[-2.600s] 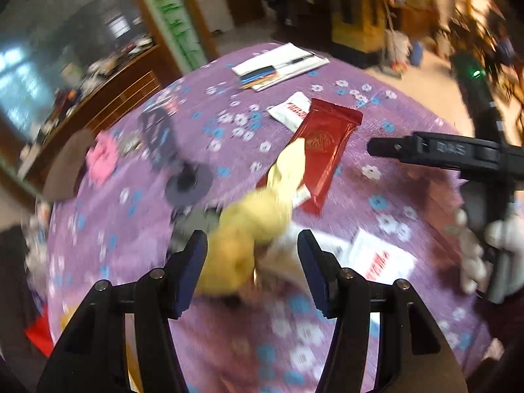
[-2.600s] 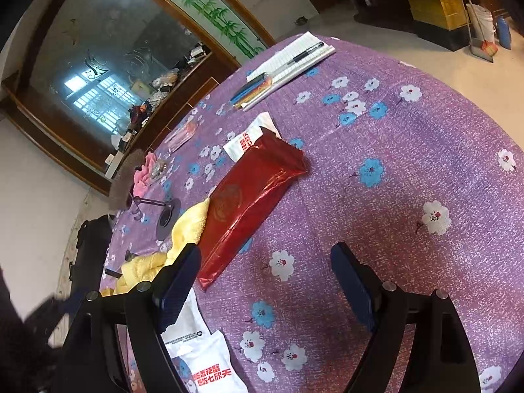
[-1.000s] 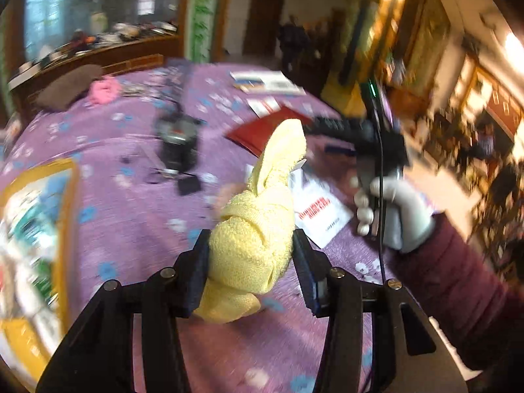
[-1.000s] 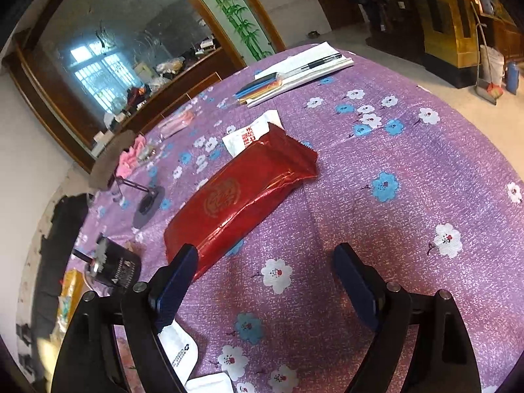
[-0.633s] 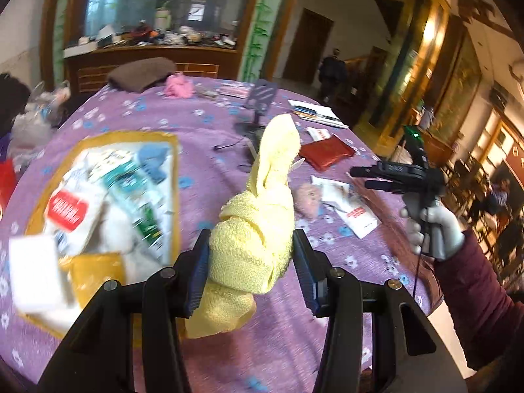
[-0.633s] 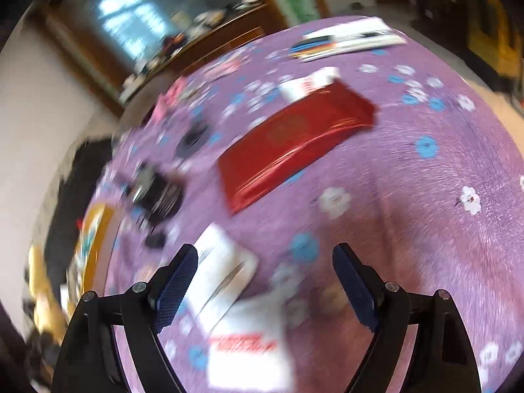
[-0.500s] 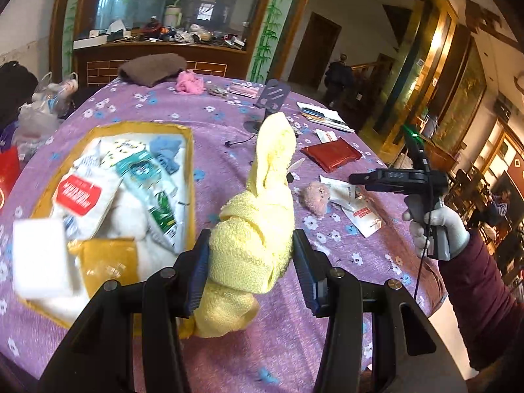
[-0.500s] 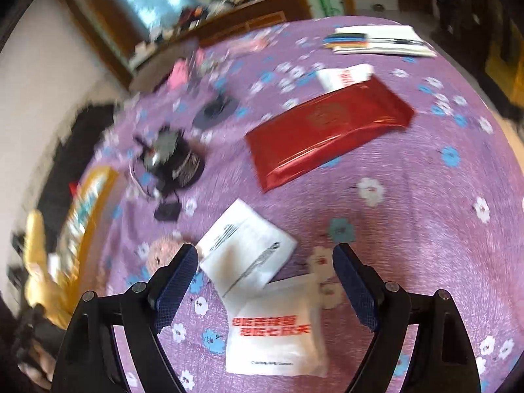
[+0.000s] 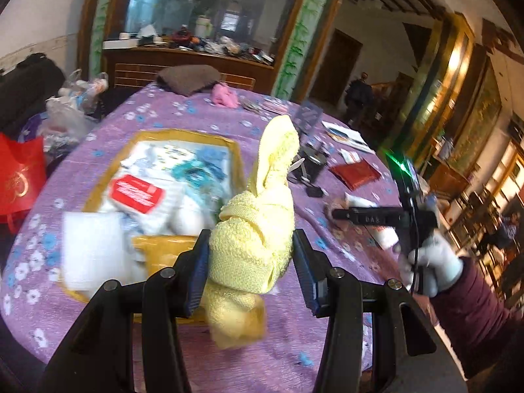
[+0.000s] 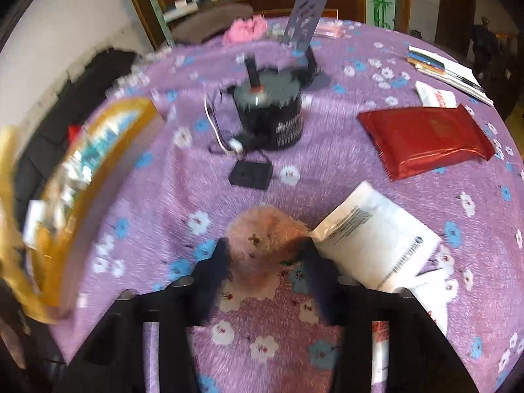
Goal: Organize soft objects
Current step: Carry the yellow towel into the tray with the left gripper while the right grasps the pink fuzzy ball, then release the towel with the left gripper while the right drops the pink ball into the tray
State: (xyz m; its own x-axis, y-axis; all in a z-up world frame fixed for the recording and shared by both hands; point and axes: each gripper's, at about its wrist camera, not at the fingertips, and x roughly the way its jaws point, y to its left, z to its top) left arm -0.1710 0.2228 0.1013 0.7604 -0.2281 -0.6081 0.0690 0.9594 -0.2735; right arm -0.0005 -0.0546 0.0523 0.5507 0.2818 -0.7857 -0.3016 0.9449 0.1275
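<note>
Closing right tool (image 10: 265, 255) now straddles pink fluff (image 10: 267, 239) (formerly tablecloth).

Daylight from the big window (image 9: 183, 9) behind the purple tablecloth (image 10: 376, 196) lights both views softly, with warm lamp glare right of it. Motion blur smears the yellow tray (image 10: 65, 196) at the tablecloth's left and the near gripper fingers. Fisheye bending darkens every corner.

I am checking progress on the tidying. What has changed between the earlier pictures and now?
The left gripper picked the yellow towel up off the table and carried it to the yellow tray. The right gripper moved over the pink fluffy ball, now between its closing jaws. The red packet stayed where it was.
</note>
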